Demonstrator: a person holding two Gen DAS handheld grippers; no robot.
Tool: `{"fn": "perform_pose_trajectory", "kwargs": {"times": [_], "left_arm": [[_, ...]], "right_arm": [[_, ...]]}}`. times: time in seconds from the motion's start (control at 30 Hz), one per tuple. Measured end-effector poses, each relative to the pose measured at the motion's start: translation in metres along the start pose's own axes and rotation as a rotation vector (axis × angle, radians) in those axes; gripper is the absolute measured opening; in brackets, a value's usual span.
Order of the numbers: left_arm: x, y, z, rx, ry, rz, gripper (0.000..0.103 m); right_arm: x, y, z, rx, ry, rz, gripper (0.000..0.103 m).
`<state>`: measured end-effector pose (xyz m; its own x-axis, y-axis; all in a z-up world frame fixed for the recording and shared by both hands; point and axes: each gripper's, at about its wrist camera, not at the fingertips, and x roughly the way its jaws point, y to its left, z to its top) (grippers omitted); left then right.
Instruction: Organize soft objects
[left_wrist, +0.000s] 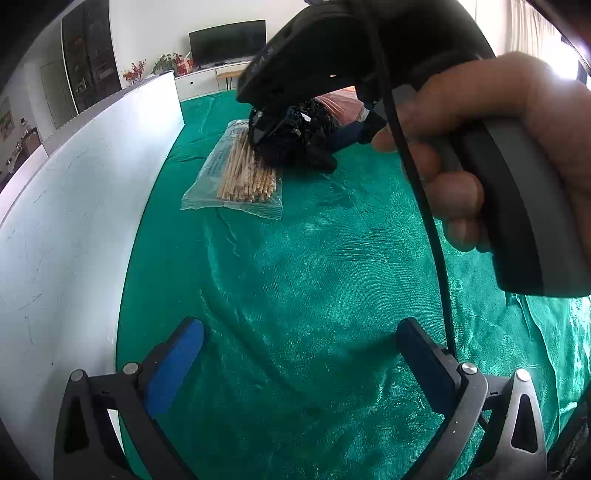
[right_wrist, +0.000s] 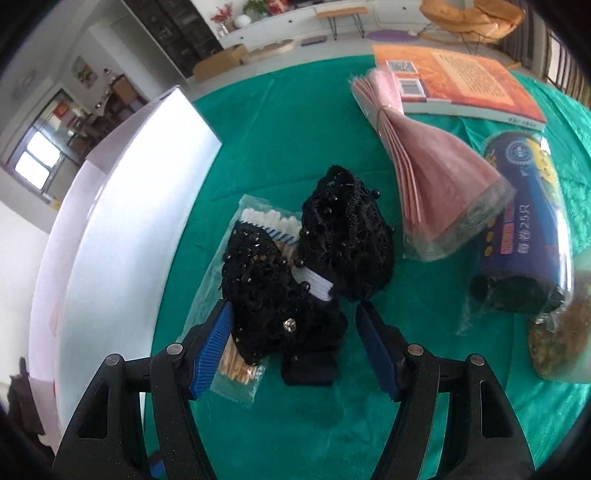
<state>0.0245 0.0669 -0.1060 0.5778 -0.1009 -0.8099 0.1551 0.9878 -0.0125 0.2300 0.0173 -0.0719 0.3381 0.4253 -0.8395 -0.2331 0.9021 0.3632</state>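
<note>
**Right jaws straddle the near end of the black hair net; left unit stands clear**

The right gripper (right_wrist: 293, 343) has its blue-padded jaws spread, with nothing pinched. Between them lies the near end of the black beaded lace hair net with a hair clip base (right_wrist: 306, 273). The left pad (right_wrist: 212, 347) sits just beside, possibly touching, the lace edge; the right pad is near but apart from it. The item runs away from the jaws, its long axis lying roughly along the fingers and leaning to the right at the far end. A closing move would therefore, in the inspector's judgement, grip across its narrow width.

The left gripper (left_wrist: 299, 354) is also spread and empty, hovering over bare green satin tablecloth (left_wrist: 314, 266), well apart from the item. The right unit is clearly the nearer.

The hair net appears as two bunched lobes of open black mesh, studded with small black beads, joined by a white ribbed band, with one rhinestone near the jaws. It looks limp and likely to snag. It rests partly on a clear plastic bag of wooden cotton swabs (right_wrist: 236, 332), which may lift with it.
</note>
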Motion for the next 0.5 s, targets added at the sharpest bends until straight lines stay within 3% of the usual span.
{"fn": "perform_pose_trajectory", "kwargs": {"times": [0.03,0.07,0.23,0.33,0.43,0.5], "left_arm": [[0.0,0.0,0.0,0.0,-0.001,0.0,0.103],[0.0,0.0,0.0,0.0,-0.001,0.0,0.103],[0.001,-0.001,0.001,0.0,0.0,0.001,0.103],[0.001,-0.001,0.001,0.0,0.0,0.001,0.103],[0.001,-0.001,0.001,0.0,0.0,0.001,0.103],[0.001,-0.002,0.001,0.0,0.0,0.002,0.103]], "right_arm": [[-0.005,0.0,-0.003,-0.009,-0.036,-0.01,0.051],[-0.008,0.0,-0.007,-0.025,-0.039,-0.025,0.023],[-0.048,-0.01,-0.063,-0.159,-0.012,-0.056,0.022],[-0.086,-0.041,-0.114,-0.155,0.025,-0.053,0.022],[-0.118,-0.084,-0.155,-0.124,0.048,-0.142,0.023],[-0.138,-0.116,-0.162,-0.076,0.032,-0.218,0.024]]}}
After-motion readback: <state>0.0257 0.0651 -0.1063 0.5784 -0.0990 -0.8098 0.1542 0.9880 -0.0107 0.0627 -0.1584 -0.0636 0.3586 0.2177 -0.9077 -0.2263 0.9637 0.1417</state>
